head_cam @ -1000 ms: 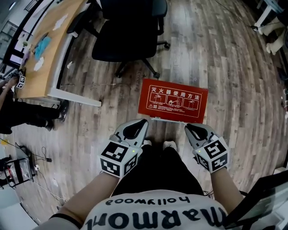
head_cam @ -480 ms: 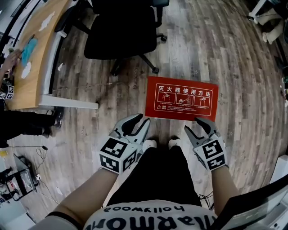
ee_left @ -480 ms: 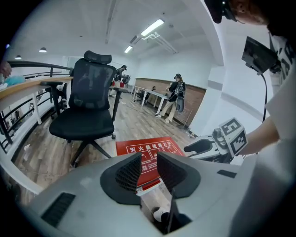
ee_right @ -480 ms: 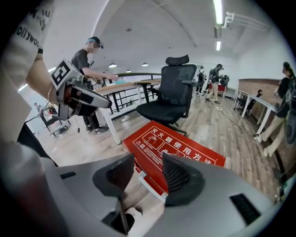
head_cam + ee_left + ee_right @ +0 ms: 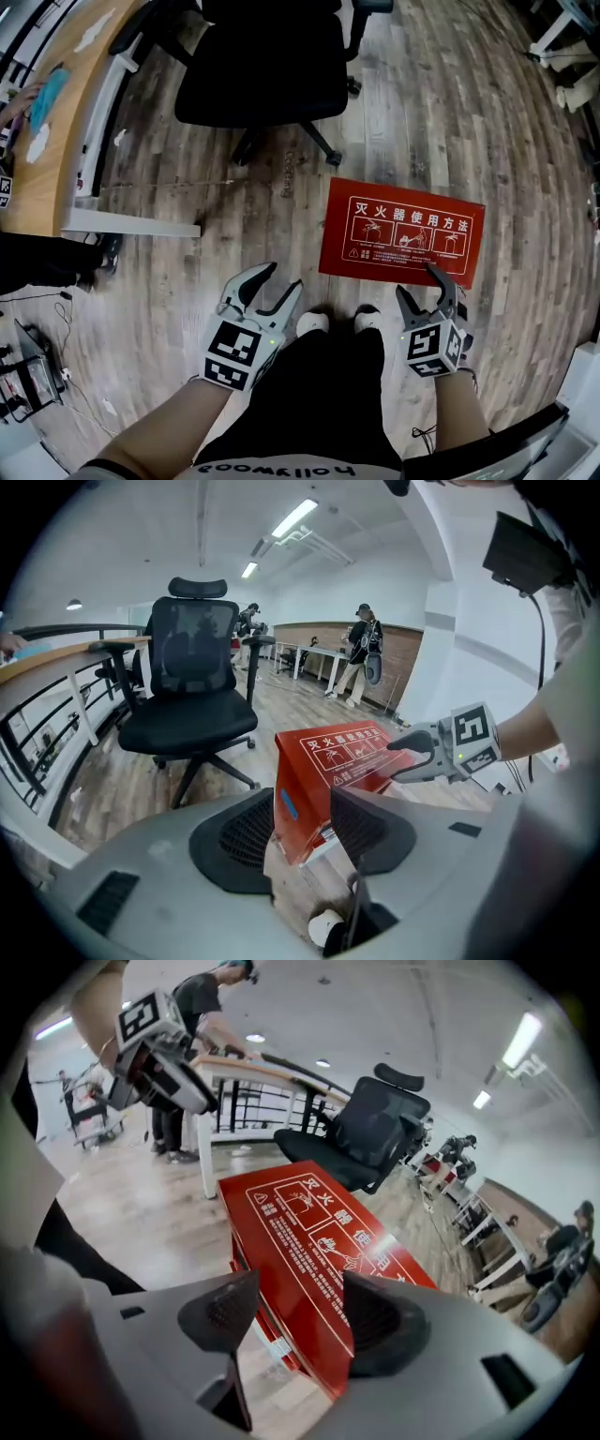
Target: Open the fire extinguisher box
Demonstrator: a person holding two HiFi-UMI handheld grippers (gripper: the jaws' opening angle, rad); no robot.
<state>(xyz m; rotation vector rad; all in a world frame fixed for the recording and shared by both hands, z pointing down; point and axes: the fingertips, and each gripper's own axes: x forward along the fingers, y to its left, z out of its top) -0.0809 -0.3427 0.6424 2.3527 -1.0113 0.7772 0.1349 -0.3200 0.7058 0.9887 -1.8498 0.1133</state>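
The red fire extinguisher box (image 5: 403,232) lies flat on the wooden floor, lid down, white instruction print on top. My left gripper (image 5: 281,277) hovers to the box's left, apart from it, its jaws opening with nothing between them. My right gripper (image 5: 419,283) is at the box's near edge, jaws opening; its far fingertip reaches the lid's rim but presses on nothing. In the left gripper view the box (image 5: 333,771) stands beyond the jaws with the right gripper (image 5: 412,752) by its corner. The right gripper view shows the lid (image 5: 319,1241) and a front latch (image 5: 277,1344).
A black office chair (image 5: 267,66) stands on the floor behind the box. A wooden desk (image 5: 56,141) with a white frame runs along the left. Cables and a small device (image 5: 23,375) lie at the lower left. The person's shoes (image 5: 314,323) are just before the box.
Both grippers' jaws have gone from shut to wide apart. In the head view the box has shifted to the right and lower, and both grippers sit lower in the picture.
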